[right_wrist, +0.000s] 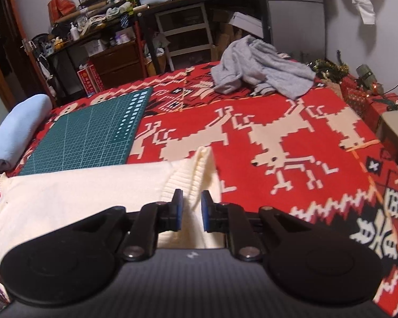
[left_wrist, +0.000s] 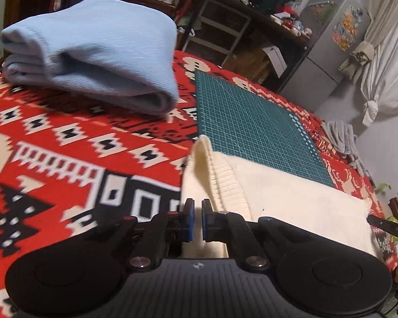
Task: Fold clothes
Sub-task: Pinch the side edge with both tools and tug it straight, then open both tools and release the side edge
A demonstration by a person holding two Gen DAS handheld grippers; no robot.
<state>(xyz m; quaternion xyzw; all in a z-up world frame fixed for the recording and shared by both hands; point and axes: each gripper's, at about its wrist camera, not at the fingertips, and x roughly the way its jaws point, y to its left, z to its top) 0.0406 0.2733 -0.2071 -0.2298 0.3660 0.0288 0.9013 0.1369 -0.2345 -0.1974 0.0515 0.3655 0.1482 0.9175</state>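
A cream knit sweater (left_wrist: 291, 198) lies on the red patterned blanket, its far edge over the green cutting mat (left_wrist: 252, 127). My left gripper (left_wrist: 196, 218) is shut on the sweater's left ribbed corner, which sticks up between the blue pads. My right gripper (right_wrist: 191, 213) is shut on the sweater's right ribbed corner; the sweater (right_wrist: 79, 193) stretches away to the left. A folded light blue garment (left_wrist: 92, 55) sits at the back left, also seen in the right wrist view (right_wrist: 16, 132). A crumpled grey garment (right_wrist: 260, 69) lies at the far end.
The red blanket (right_wrist: 291, 159) covers the whole work surface. Cluttered shelves and drawers (right_wrist: 183, 34) stand behind it. A fridge (left_wrist: 331, 45) and white curtain stand at the right. Christmas decorations and a box (right_wrist: 395, 129) line the right edge.
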